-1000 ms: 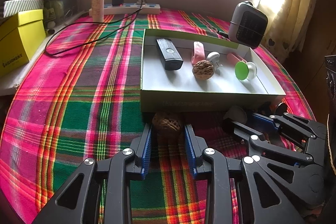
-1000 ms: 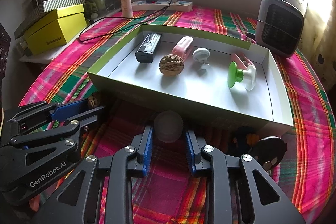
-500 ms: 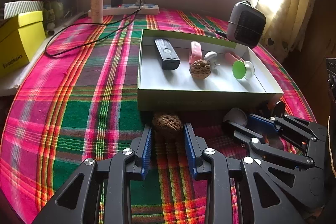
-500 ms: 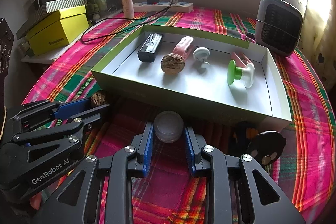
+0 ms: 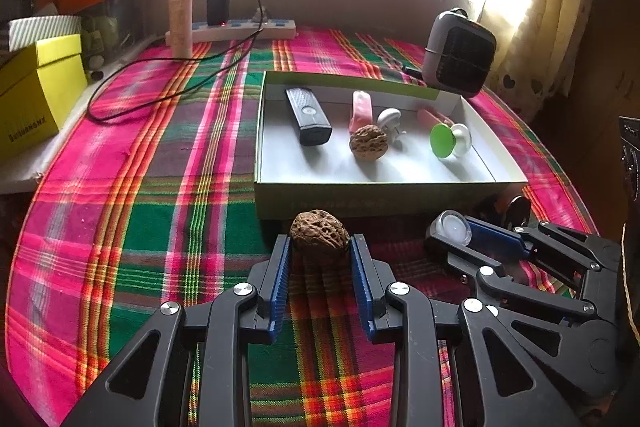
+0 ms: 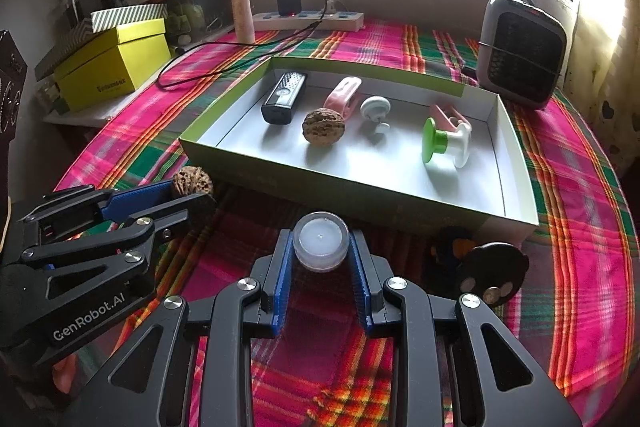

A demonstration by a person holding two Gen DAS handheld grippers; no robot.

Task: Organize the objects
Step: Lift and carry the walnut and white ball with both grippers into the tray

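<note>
Left claw (image 5: 319,259) gripping walnut (image 5: 319,234), right claw (image 6: 320,259) gripping jar (image 6: 320,241)

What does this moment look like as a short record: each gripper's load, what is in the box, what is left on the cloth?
left gripper: shut on a walnut
right gripper: shut on a small clear jar
box: open, holds a black remote, a second walnut, two pink clips, a white hook, a green and white knob
left on cloth: a dark round item beside the box
</note>
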